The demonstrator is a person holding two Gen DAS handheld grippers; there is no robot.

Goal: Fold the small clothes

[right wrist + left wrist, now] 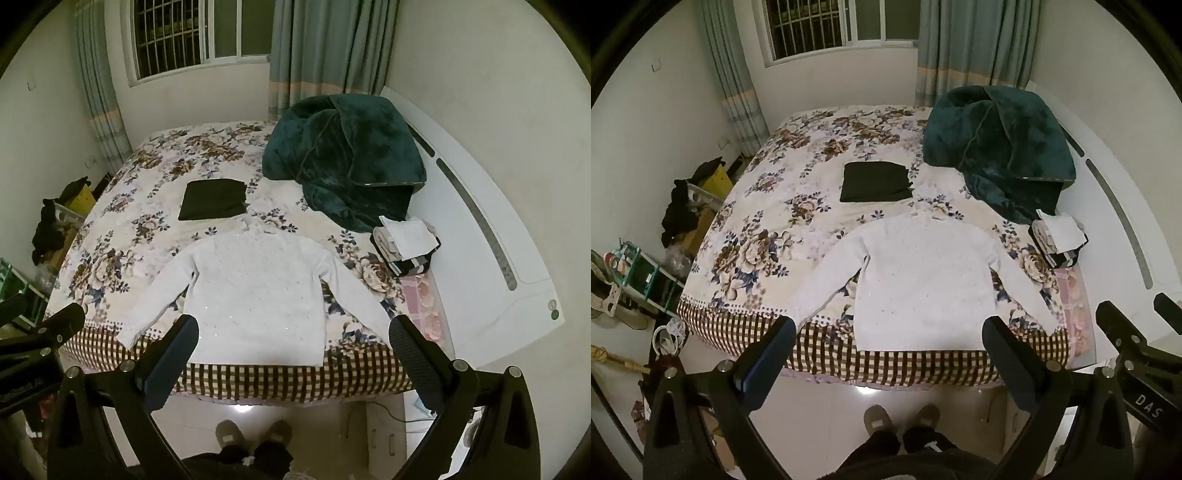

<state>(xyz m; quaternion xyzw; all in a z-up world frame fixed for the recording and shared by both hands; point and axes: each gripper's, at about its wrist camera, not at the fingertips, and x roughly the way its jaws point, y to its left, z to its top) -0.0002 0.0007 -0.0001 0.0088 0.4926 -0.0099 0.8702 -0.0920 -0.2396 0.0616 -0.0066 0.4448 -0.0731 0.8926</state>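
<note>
One white knit sweater [923, 284] lies spread flat on the near part of a floral bedspread [768, 206], its hem at the checked border along the bed's front edge and both sleeves angled outward and down. Beyond its collar sits one dark garment [875, 181], already folded into a neat rectangle (a small gap of bedspread separates the two). To the right, beside the sweater's shoulder, stands one small stack of folded clothes [1058, 238], pale pieces on top, darker striped ones beneath. Behind that stack, one dark green plush blanket [1001, 147] is heaped against the white headboard [480, 229].

Two grippers hang above the floor in front of the bed, touching no fabric. The left gripper [888, 345] has its two fingers spread wide, framing the sweater's hem; the right gripper [293, 345] is likewise spread wide, with nothing between its fingers.

Two slippered feet [901, 419] stand on the pale tiled floor below. One barred window [827, 26] with two curtains faces the bed, and clutter (a rack, boxes, dark clothing) lines the left wall.
</note>
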